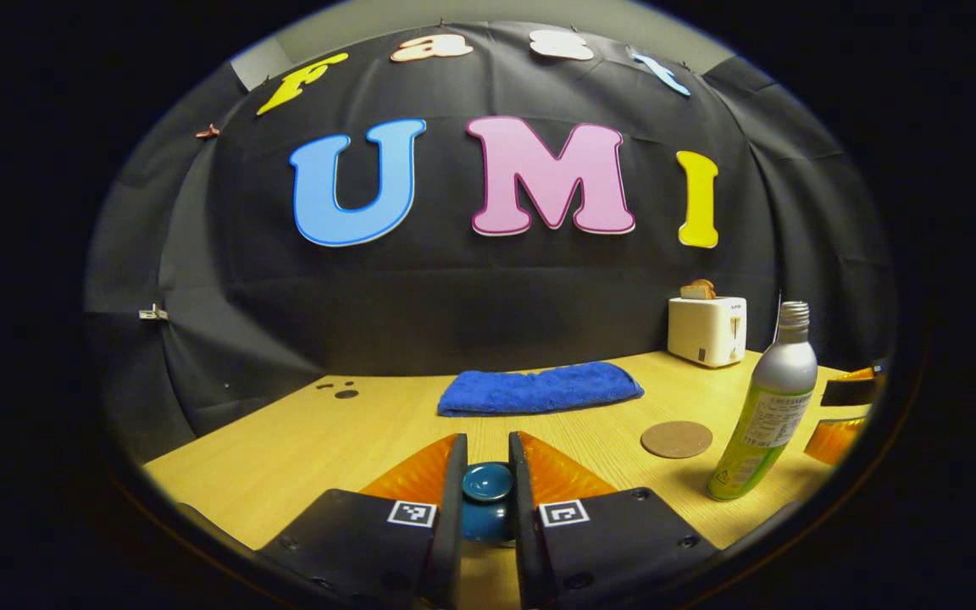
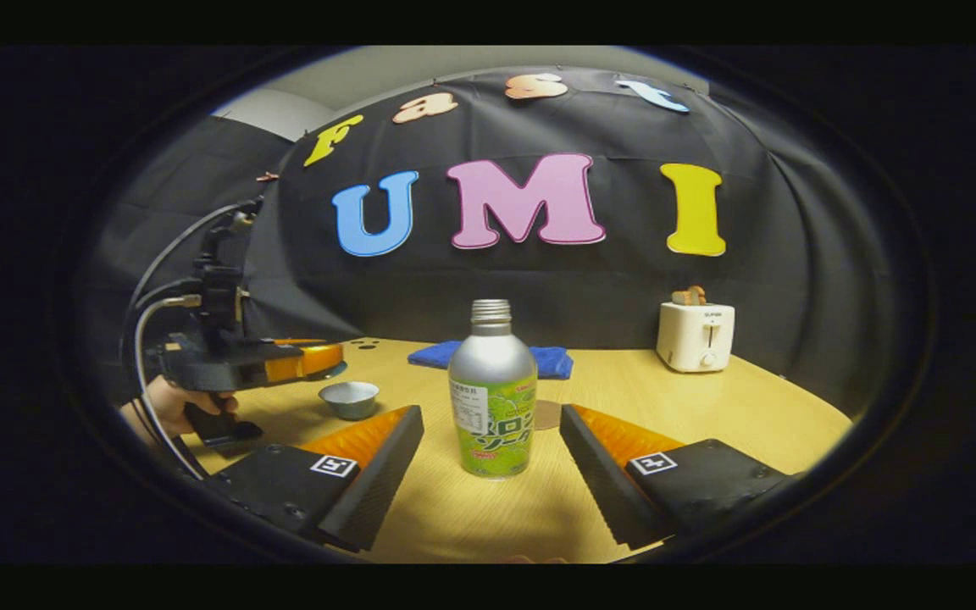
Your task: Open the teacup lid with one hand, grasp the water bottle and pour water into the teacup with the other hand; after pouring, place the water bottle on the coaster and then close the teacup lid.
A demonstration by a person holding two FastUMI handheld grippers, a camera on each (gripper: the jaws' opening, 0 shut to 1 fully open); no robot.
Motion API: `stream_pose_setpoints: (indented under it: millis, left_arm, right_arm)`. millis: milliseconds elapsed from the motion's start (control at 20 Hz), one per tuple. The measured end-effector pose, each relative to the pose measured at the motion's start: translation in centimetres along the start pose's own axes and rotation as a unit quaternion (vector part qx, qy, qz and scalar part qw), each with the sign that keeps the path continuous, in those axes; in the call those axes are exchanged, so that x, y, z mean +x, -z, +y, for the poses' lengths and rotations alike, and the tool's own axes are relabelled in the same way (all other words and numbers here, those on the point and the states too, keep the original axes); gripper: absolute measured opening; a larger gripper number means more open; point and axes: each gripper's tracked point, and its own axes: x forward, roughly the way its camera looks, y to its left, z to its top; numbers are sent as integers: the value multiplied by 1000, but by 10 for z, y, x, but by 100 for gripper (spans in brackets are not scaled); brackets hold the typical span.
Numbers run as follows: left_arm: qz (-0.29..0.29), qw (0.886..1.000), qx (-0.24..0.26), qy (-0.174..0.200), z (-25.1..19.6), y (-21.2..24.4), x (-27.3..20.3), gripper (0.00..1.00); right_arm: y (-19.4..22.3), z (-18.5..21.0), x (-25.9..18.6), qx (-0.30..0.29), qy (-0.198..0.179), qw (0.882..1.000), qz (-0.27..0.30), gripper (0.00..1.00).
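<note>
My left gripper (image 1: 486, 453) is shut on the knob of a teal teacup lid (image 1: 488, 485), held above the wooden table. In the right gripper view that left gripper (image 2: 318, 360) hangs in a person's hand (image 2: 168, 405), up and to the left of the open grey-lined teacup (image 2: 350, 398). A silver bottle with a green label (image 2: 492, 398) stands upright and uncapped between the wide-apart fingers of my right gripper (image 2: 492, 428), which is open and not touching it. The round brown coaster (image 1: 676, 439) lies left of the bottle (image 1: 772, 407). The right gripper (image 1: 842, 415) flanks the bottle at the right edge.
A folded blue towel (image 1: 539, 388) lies toward the back of the table (image 1: 285, 457). A white toaster (image 1: 707, 330) with toast in it stands at the back right by the cloth wall. Cables trail from the left gripper in the right gripper view.
</note>
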Motion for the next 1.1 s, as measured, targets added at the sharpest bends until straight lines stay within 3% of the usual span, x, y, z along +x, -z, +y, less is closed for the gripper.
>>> stream_pose_setpoints:
  millis: [400,850,1100]
  left_arm:
    - [-14,1000,-15,-2,27,-9,-29,30]
    - [-3,999,-38,-5,51,5,-33,30]
    - [-3,999,-42,-1,53,7,-33,30]
  right_arm:
    - [-2,5,41,2,19,1000,2,100]
    - [-3,-10,82,1,64,998,16,100]
    - [7,-11,93,-11,67,997,33,100]
